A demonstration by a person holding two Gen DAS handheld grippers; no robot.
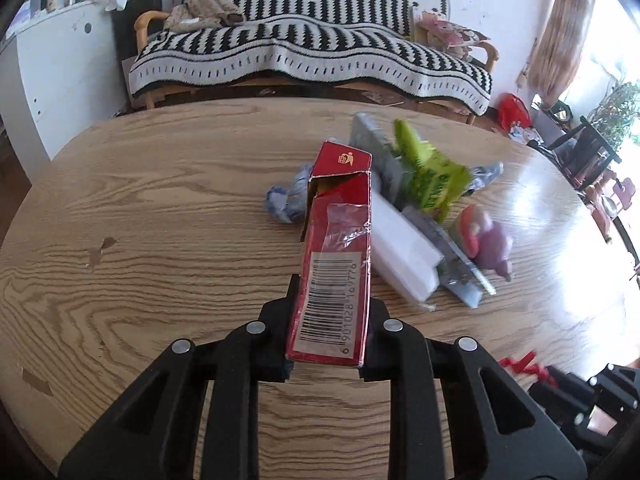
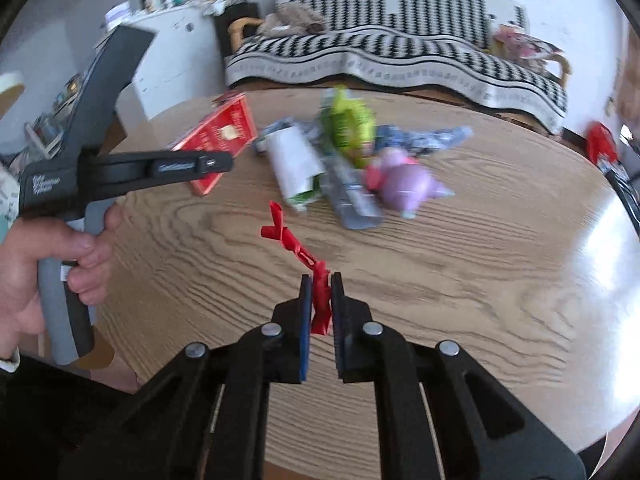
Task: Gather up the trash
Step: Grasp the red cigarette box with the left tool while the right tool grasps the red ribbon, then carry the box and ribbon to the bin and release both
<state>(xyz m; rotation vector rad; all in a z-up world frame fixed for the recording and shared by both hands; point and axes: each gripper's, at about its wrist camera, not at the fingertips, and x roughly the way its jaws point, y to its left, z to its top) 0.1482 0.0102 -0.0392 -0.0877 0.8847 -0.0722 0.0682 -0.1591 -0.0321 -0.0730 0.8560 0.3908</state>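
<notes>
My left gripper (image 1: 330, 304) is shut on a red carton (image 1: 336, 248) with a barcode and an open far flap, held above the round wooden table (image 1: 160, 208). The same red carton (image 2: 218, 140) shows at the left in the right wrist view, with a hand (image 2: 60, 264) on the left tool. My right gripper (image 2: 321, 292) is shut on a twisted red wrapper strip (image 2: 298, 248) that sticks out ahead of the fingers. Beyond lies a trash pile: a green packet (image 1: 434, 176), a white box (image 1: 400, 256), a pink-purple wrapper (image 2: 404, 184), silver-blue foil (image 1: 286, 198).
A bench with a black-and-white striped blanket (image 1: 312, 52) stands behind the table. A white cabinet (image 1: 68, 72) is at the left, a curtain (image 1: 560, 28) and plants at the right. A red bag (image 1: 514, 112) lies on the floor by the bench.
</notes>
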